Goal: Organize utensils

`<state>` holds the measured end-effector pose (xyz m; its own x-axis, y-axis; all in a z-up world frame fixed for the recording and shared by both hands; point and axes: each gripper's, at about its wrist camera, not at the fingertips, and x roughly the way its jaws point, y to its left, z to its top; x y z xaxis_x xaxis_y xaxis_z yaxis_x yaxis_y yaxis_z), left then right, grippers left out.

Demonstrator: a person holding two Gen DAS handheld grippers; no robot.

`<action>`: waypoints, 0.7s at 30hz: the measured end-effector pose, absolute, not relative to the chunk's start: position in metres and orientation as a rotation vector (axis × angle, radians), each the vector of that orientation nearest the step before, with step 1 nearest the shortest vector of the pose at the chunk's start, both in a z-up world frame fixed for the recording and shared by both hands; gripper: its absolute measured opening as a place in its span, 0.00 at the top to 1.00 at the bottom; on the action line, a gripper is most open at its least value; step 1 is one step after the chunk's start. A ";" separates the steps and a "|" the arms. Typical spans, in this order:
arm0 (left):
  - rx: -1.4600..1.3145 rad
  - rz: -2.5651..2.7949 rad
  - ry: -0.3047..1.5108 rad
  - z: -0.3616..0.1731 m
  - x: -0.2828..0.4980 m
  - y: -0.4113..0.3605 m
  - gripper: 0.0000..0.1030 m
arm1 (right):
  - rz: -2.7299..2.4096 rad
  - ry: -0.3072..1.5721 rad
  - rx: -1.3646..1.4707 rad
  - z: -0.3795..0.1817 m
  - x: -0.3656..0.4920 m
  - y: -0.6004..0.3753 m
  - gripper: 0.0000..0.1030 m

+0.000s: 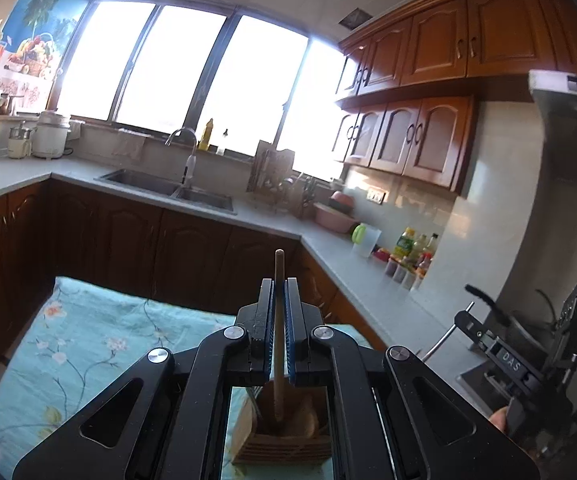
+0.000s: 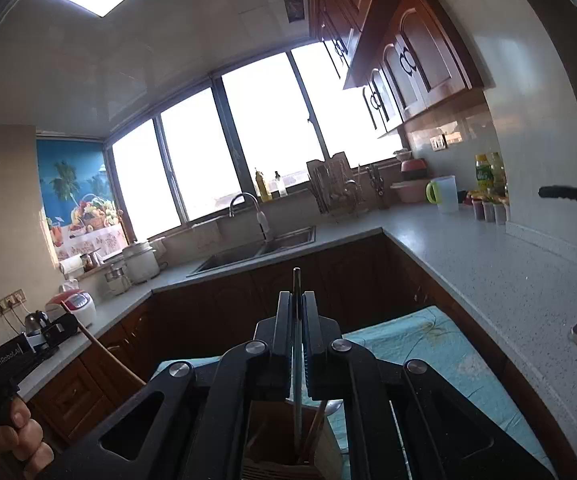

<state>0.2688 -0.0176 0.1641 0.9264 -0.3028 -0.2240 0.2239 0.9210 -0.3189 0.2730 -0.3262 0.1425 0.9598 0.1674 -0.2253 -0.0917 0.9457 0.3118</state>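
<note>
My left gripper [image 1: 279,292] is shut on a wooden-handled utensil [image 1: 279,344] whose lower end stands in a wooden utensil holder [image 1: 284,436] on a floral teal cloth [image 1: 88,344]. My right gripper [image 2: 296,304] is shut on a thin metal utensil [image 2: 296,380] that reaches down into the same holder [image 2: 264,440], beside another wooden handle [image 2: 317,424]. The right gripper also shows at the right edge of the left wrist view [image 1: 444,338], gripping a metal rod. The left gripper shows at the left of the right wrist view [image 2: 68,322] with its wooden handle [image 2: 112,360].
An L-shaped grey counter [image 1: 372,280] runs behind, with a double sink [image 1: 168,188], dish rack [image 1: 276,180], pink bowls [image 1: 334,216], a jug [image 1: 364,240] and condiment bottles [image 1: 412,256]. Dark wood cabinets [image 1: 192,260] stand below. Rice cookers [image 1: 50,134] sit at far left.
</note>
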 end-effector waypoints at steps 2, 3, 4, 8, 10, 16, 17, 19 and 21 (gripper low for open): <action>-0.289 -0.268 0.296 0.149 0.275 -0.021 0.97 | 0.131 0.273 0.299 0.130 0.278 -0.323 0.96; -0.288 -0.262 0.309 0.141 0.277 -0.023 0.97 | 0.133 0.285 0.299 0.125 0.281 -0.322 0.96; -0.285 -0.259 0.319 0.136 0.279 -0.025 0.97 | 0.133 0.297 0.299 0.118 0.283 -0.321 0.96; -0.275 -0.254 0.370 0.110 0.282 -0.030 0.97 | 0.136 0.354 0.304 0.095 0.289 -0.317 0.96; -0.274 -0.253 0.396 0.099 0.284 -0.032 0.97 | 0.137 0.376 0.308 0.087 0.292 -0.316 0.96; -0.237 -0.260 0.413 0.093 0.283 -0.043 0.97 | 0.134 0.429 0.314 0.073 0.296 -0.318 0.95; -0.240 -0.265 0.417 0.094 0.284 -0.042 0.97 | 0.133 0.432 0.319 0.072 0.296 -0.319 0.95; -0.243 -0.267 0.425 0.094 0.285 -0.043 0.97 | 0.132 0.440 0.322 0.073 0.298 -0.321 0.95; -0.240 -0.265 0.425 0.095 0.286 -0.043 0.97 | 0.133 0.447 0.326 0.073 0.300 -0.323 0.95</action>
<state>0.2858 -0.0430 0.0948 0.8777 -0.3016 -0.3725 0.2020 0.9376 -0.2832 0.2995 -0.3233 0.0733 0.8939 0.1973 -0.4025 -0.0551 0.9395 0.3381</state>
